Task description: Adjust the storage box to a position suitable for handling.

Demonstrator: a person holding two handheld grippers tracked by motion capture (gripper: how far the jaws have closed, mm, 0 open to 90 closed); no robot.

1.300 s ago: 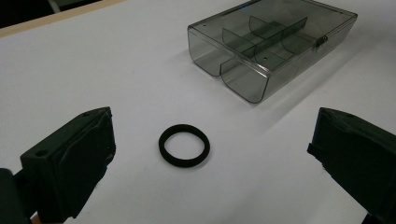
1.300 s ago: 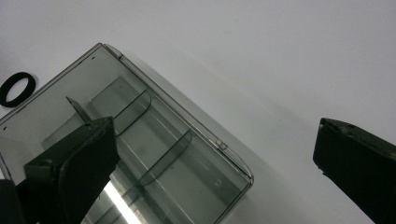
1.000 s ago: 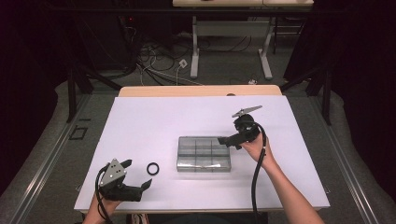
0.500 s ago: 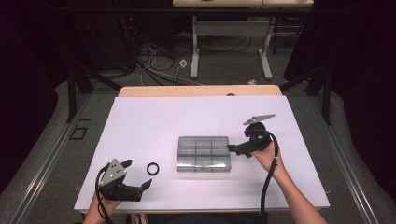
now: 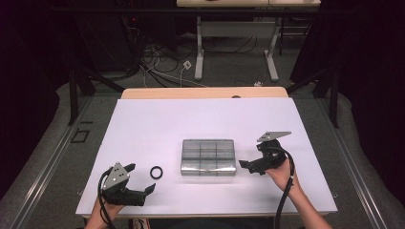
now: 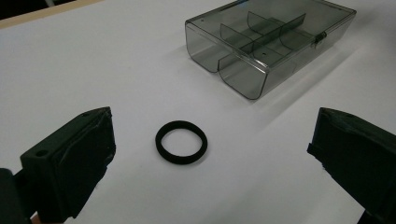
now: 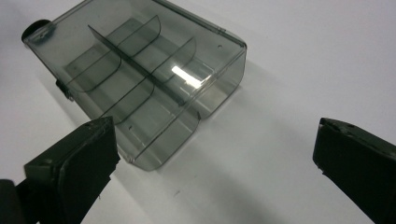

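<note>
Black ring (image 6: 181,142) lies flat on the white table (image 5: 143,124), near the smoky plastic box (image 5: 208,157) and to its left. Left claw (image 5: 151,189) released, jaws spread wide, ring just ahead of them, untouched. Right claw (image 5: 244,165) also released, jaws wide, beside the box's right end, lid closed.

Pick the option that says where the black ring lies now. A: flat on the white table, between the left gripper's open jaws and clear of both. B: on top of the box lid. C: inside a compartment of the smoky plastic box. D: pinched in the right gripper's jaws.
A: the black ring lies flat on the white table, apart from both jaws of the left gripper and short of the box.
</note>
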